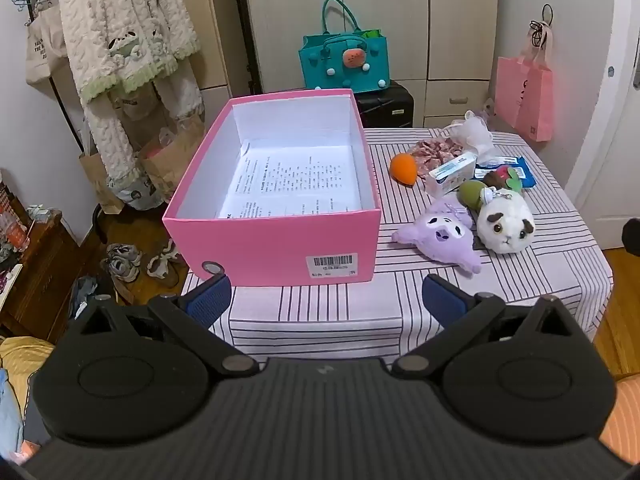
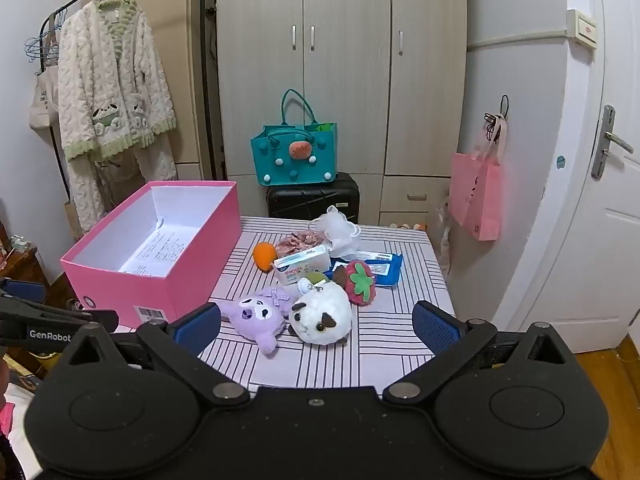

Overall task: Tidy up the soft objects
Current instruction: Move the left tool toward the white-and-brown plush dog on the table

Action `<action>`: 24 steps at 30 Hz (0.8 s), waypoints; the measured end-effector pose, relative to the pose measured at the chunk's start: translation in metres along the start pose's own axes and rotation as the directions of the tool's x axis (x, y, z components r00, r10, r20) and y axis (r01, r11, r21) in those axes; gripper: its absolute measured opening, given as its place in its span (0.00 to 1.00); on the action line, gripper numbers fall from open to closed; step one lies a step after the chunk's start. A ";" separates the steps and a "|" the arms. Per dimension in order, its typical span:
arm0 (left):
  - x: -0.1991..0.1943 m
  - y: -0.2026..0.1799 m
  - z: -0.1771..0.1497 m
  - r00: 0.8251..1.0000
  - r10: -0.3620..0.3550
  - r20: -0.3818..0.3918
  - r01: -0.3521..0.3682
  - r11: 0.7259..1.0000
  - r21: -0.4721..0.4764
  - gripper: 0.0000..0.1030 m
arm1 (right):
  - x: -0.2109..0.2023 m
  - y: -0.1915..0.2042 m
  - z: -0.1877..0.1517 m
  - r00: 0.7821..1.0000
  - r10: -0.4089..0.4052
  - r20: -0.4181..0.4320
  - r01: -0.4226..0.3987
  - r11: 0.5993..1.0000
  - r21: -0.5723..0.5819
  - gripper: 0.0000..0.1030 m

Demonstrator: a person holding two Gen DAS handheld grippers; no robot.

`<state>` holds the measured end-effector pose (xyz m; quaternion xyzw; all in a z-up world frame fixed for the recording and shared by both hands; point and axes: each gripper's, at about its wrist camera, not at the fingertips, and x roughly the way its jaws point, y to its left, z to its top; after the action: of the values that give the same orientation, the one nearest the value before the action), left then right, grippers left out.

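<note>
An open pink box with printed paper on its floor stands on the left of the striped table. Right of it lie a purple plush, a white plush with brown patches, a strawberry plush and an orange soft toy. My left gripper is open in front of the box, nothing between its fingers. My right gripper is open, hovering near the two plushes without touching them. The left gripper's side shows in the right wrist view.
A small carton, a blue wipes pack, a white mesh puff and a floral scrunchie lie behind the toys. Beyond the table stand a black suitcase with a teal bag, wardrobes and a door with a pink bag.
</note>
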<state>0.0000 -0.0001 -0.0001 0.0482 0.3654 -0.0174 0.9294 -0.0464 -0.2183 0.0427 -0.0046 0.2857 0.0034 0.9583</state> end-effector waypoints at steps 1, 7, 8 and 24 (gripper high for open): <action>0.000 0.000 0.000 1.000 -0.001 0.002 0.001 1.000 0.000 1.00 | 0.000 0.000 -0.001 1.000 -0.001 -0.006 0.001 1.000 -0.001 1.00; -0.001 -0.002 -0.001 1.000 -0.002 0.023 0.002 1.000 0.010 1.00 | 0.002 -0.001 -0.005 1.000 -0.012 -0.001 0.012 1.000 0.000 1.00; -0.009 -0.007 -0.004 0.999 -0.004 0.036 0.003 1.000 0.012 1.00 | 0.001 0.001 -0.003 1.000 -0.013 0.001 0.013 1.000 -0.001 1.00; -0.024 -0.002 -0.011 0.995 -0.025 0.092 0.025 1.000 0.003 1.00 | -0.009 -0.006 -0.012 1.000 -0.012 0.026 0.012 1.000 -0.003 1.00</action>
<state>-0.0249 -0.0012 0.0085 0.0437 0.3225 -0.0316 0.9450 -0.0604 -0.2241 0.0378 -0.0076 0.2734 -0.0018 0.9619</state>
